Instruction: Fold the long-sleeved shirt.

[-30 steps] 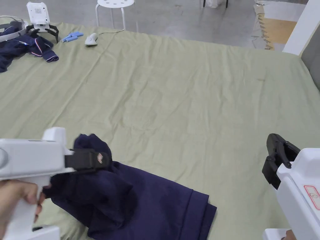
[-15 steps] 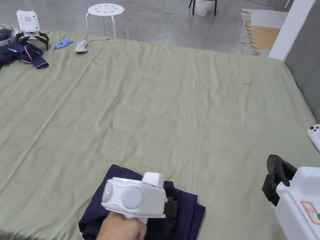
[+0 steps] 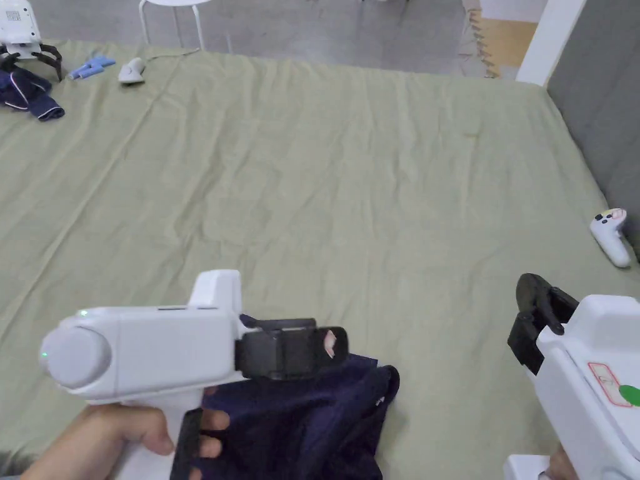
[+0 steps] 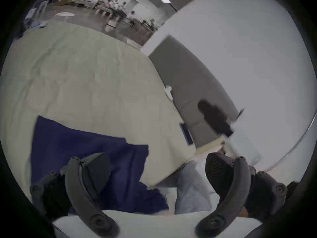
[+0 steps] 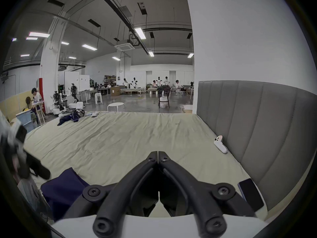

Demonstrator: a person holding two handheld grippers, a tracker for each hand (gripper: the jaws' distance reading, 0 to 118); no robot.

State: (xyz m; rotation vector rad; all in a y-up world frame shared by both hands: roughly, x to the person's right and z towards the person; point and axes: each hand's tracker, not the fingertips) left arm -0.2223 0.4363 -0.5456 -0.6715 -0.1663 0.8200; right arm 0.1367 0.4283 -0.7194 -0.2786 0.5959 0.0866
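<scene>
Since half a second ago the left gripper has swung up off the shirt, jaws wide apart and empty. Largest first: the green bed sheet carries the navy shirt bundled at its near edge, its right side bunched. The right gripper, jaws together on nothing, hovers at the near right corner. Left loose, that bunched edge may slump and undo the fold.
</scene>
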